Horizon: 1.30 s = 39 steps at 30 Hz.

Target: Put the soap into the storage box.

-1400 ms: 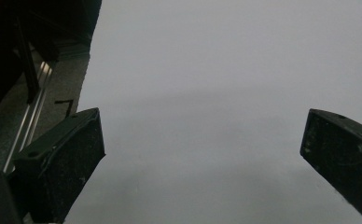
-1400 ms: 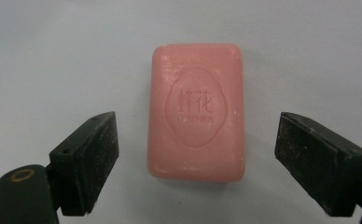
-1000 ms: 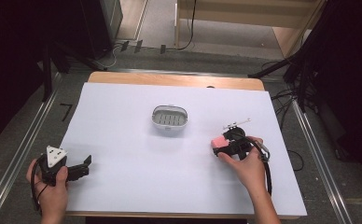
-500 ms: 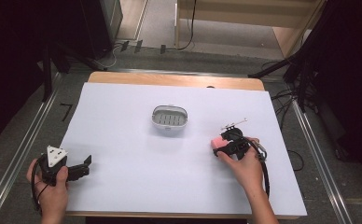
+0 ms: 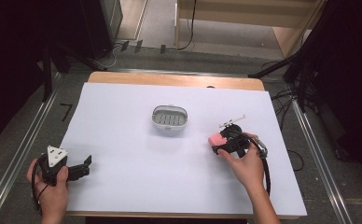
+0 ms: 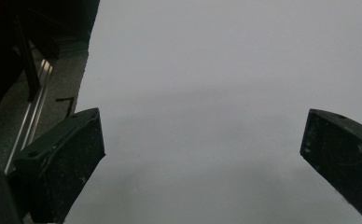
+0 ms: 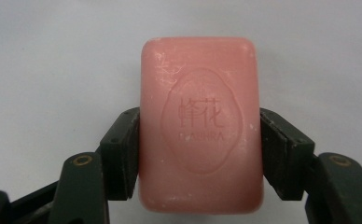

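We take this for a lab or test room set up for recording. The table (image 5: 123,107) is a plain wooden top covered with a white sheet, standing on grey carpet between metal floor rails (image 5: 20,154). Black curtains (image 5: 16,56) hang on both sides, cables (image 5: 281,100) trail over the floor, and a pale wooden bench (image 5: 244,11) stands behind. We see no homely furnishings.

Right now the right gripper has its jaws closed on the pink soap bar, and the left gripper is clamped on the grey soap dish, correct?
Not quite. The right gripper does grip the pink soap bar, but the left gripper is open with nothing between its jaws, as the left gripper view shows. The grey soap dish sits alone mid-table in the high view.
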Tool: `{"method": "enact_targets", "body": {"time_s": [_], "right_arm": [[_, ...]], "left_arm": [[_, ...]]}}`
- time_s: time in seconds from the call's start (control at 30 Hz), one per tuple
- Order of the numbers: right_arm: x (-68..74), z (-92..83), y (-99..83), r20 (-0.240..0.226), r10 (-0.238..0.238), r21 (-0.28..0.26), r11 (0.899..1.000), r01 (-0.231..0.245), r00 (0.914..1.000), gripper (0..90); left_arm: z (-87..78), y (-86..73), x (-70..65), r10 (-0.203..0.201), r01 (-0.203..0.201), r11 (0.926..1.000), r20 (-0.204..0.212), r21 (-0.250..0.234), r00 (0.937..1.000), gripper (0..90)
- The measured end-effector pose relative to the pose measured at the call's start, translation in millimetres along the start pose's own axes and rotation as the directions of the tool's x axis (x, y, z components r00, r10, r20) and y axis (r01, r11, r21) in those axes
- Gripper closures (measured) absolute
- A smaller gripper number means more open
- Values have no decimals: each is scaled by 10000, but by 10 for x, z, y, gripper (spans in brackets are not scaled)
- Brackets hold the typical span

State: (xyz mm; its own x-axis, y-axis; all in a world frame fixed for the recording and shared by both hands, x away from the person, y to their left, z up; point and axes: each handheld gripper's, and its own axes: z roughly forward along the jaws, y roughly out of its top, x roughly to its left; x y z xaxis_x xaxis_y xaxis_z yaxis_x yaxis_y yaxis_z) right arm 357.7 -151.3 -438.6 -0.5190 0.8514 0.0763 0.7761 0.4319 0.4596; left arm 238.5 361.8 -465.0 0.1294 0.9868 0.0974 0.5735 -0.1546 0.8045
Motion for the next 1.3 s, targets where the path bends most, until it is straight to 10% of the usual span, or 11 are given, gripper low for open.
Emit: {"method": "enact_targets", "body": {"time_s": [0.8,1.3], "right_arm": [[139,-111,347,-1322,-1934,-779,9798,1843,9722,389],[257,-36,518,-2441,-3687,-1477,9283,3413,8969,389]], "left_arm": [[2,1,-2,37,-37,10000,17,13,10000,1],[2,0,-4,83,-83,10000,15,5,10000,1]]}}
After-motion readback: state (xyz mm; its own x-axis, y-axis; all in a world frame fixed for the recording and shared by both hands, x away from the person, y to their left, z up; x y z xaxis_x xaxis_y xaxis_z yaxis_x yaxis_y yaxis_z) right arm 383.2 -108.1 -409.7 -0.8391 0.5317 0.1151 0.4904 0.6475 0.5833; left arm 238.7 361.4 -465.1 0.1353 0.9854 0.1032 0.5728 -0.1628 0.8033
